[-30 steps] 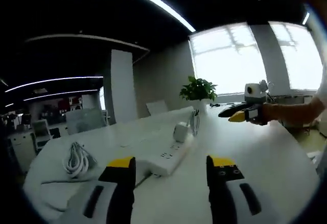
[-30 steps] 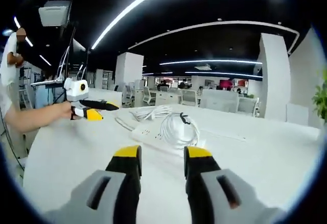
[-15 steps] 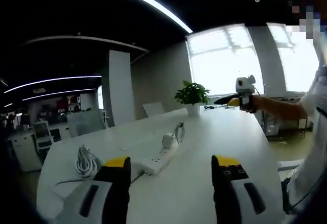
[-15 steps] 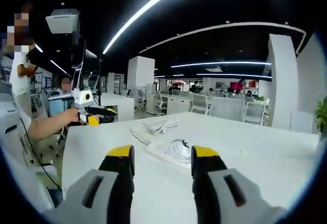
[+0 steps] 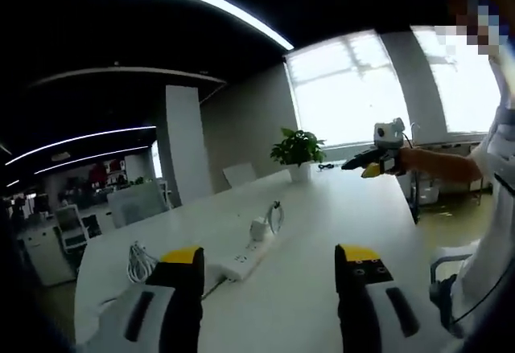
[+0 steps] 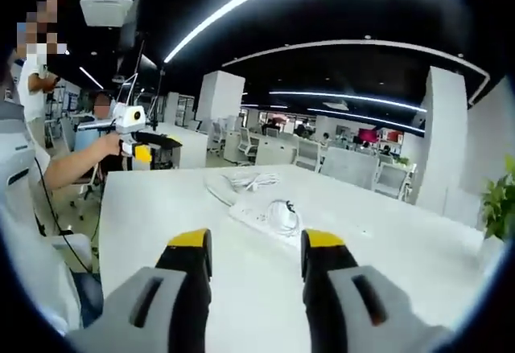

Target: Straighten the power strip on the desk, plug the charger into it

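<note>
A white power strip (image 5: 244, 261) lies on the white desk (image 5: 338, 224), running away from me at a slant. At its far end a white charger (image 5: 259, 229) stands with its looped cable (image 5: 276, 215). My left gripper (image 5: 270, 256) is open, back from the strip and holding nothing. The right gripper (image 5: 372, 158) hovers high at the right in a person's hand. In the right gripper view the strip (image 6: 246, 214) and cable loop (image 6: 283, 216) lie ahead of my open, unloaded right gripper (image 6: 254, 240). The left gripper (image 6: 145, 142) is at the left beyond the desk edge.
The strip's coiled white cord (image 5: 141, 261) lies at the desk's left end, also seen as a bundle (image 6: 253, 180). A potted plant (image 5: 296, 149) stands at the far end. A person's arm (image 6: 76, 164) reaches in from the left. Office chairs and pillars lie behind.
Both views have pulled back from the desk, so the strip and charger look smaller and farther. Both grippers stay open with nothing held. The strip and charger have not moved.
</note>
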Tool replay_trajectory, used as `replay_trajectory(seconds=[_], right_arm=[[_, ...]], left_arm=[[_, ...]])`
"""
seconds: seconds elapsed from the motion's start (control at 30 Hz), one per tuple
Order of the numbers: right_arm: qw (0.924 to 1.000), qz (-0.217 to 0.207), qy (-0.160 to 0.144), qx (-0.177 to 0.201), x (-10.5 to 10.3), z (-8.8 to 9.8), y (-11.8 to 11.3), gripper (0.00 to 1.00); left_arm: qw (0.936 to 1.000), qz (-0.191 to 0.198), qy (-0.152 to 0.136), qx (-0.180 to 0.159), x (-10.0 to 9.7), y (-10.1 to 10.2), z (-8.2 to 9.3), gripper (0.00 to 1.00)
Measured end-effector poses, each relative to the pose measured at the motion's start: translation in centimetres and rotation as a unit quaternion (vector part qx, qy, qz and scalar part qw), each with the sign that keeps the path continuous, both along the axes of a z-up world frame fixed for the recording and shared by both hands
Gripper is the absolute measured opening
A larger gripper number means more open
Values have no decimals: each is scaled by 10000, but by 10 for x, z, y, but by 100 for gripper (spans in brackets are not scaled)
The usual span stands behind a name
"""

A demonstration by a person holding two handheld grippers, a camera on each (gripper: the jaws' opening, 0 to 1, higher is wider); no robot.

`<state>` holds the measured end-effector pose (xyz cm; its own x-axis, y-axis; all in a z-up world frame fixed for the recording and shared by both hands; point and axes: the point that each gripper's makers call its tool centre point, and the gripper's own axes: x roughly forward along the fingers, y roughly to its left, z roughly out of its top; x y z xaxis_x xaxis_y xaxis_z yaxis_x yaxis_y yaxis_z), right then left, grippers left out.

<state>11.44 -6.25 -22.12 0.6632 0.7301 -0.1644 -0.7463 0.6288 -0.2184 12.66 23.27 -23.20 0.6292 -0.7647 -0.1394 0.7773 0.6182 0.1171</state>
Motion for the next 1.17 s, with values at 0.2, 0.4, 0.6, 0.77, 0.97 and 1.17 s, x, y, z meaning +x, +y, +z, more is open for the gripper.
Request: replay_trajectory(seconds=[0.2,0.4,0.6,0.77,0.97,1.17], right_arm=[[9999,54,28,126,-1,6,0,44],[9997,105,-19,-228,-1,2,-5,39],[9992,87,-173,-349,-2,1,-8,14],[9906,-996,-376,-857,27,-4,-35,34],[9963,-692,180,-484,20,-20,-22,47],[9972,-583,435,-161,17,-18,-22,52]], left_arm=[[10000,12,19,-5,-3,0,-4,68],[9999,20,146,-23,-4,3,-7,63],[9998,70,171,-97,-2,4,-5,65],[9996,87,225,-176,-2,2,-9,66],[9995,67,262,-147,-2,1,-12,66],[9995,96,260,-158,-1,2,-11,67]])
